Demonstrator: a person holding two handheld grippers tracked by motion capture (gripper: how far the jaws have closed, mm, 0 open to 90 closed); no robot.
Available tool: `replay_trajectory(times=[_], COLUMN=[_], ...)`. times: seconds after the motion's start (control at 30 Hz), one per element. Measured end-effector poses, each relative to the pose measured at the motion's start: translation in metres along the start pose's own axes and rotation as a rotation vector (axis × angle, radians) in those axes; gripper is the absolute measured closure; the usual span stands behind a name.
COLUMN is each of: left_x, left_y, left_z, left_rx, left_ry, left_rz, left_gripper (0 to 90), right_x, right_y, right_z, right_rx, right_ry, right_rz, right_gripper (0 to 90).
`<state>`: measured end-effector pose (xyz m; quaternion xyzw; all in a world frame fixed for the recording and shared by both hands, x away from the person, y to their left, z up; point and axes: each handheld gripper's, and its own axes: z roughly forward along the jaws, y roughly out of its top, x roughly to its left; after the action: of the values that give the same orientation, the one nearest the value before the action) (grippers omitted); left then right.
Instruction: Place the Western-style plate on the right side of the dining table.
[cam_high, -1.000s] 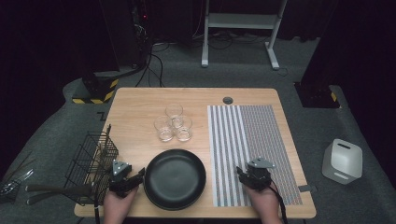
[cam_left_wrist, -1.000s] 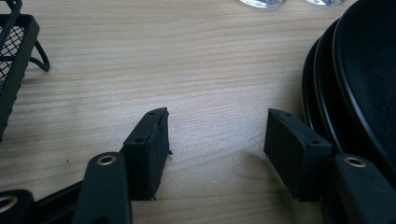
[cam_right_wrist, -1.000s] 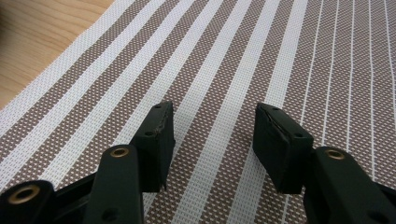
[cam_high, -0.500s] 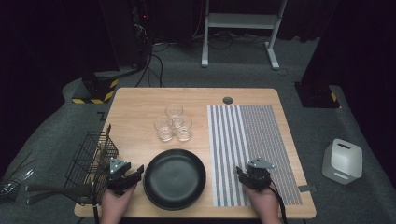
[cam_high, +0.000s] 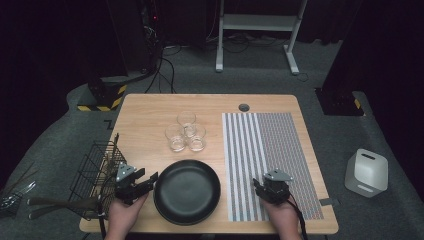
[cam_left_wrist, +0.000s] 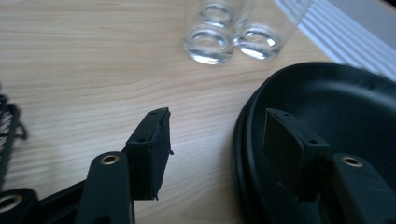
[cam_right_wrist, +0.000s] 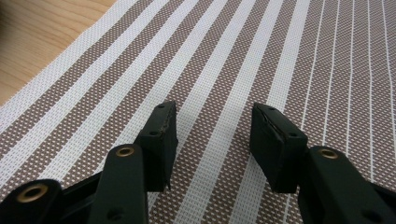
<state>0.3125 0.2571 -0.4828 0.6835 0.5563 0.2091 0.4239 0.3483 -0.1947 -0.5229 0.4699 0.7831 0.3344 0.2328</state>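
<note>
A black round plate (cam_high: 187, 191) lies near the table's front edge. My left gripper (cam_high: 149, 181) is open at its left rim. In the left gripper view (cam_left_wrist: 217, 116) the plate's rim (cam_left_wrist: 245, 140) runs up between the jaws, one jaw over the inside of the plate and the other over bare wood, neither pressing on it. My right gripper (cam_high: 258, 185) rests over the striped placemat (cam_high: 270, 150) to the plate's right. In the right gripper view (cam_right_wrist: 212, 109) it is open, with nothing but the mat's weave (cam_right_wrist: 280, 46) between its jaws.
Three empty glasses (cam_high: 186, 132) stand clustered behind the plate, two of them blurred in the left gripper view (cam_left_wrist: 208, 44). A black wire basket (cam_high: 95, 172) hangs off the table's left front corner, with utensil handles (cam_high: 55, 202) sticking out. A white container (cam_high: 366, 172) sits on the floor at right.
My left gripper has lifted slightly beside the plate's left rim. The plate, the glasses and my right hand stay where they were.
</note>
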Motion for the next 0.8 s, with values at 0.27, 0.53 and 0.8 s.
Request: replay_trajectory(times=[0.27, 0.53, 0.8], left_x=[-0.01, -0.012, -0.005], left_y=[0.003, -0.004, -0.014], left_z=[-0.001, 0.002, -0.005], left_rx=[-0.009, 0.01, 0.005], left_ry=[-0.075, -0.112, -0.178], left_rz=[0.009, 0.005, -0.061], left_gripper=[40.1, 42.4, 45.2], right_x=[-0.003, -0.003, -0.001], right_y=[0.0, 0.0, 0.002], right_z=[0.0, 0.001, -0.005], right_rx=[0.007, 0.007, -0.022], right_ry=[0.012, 0.016, 0.013], right_rz=[0.027, 0.029, 0.02], right_gripper=[50.1, 50.3, 50.0])
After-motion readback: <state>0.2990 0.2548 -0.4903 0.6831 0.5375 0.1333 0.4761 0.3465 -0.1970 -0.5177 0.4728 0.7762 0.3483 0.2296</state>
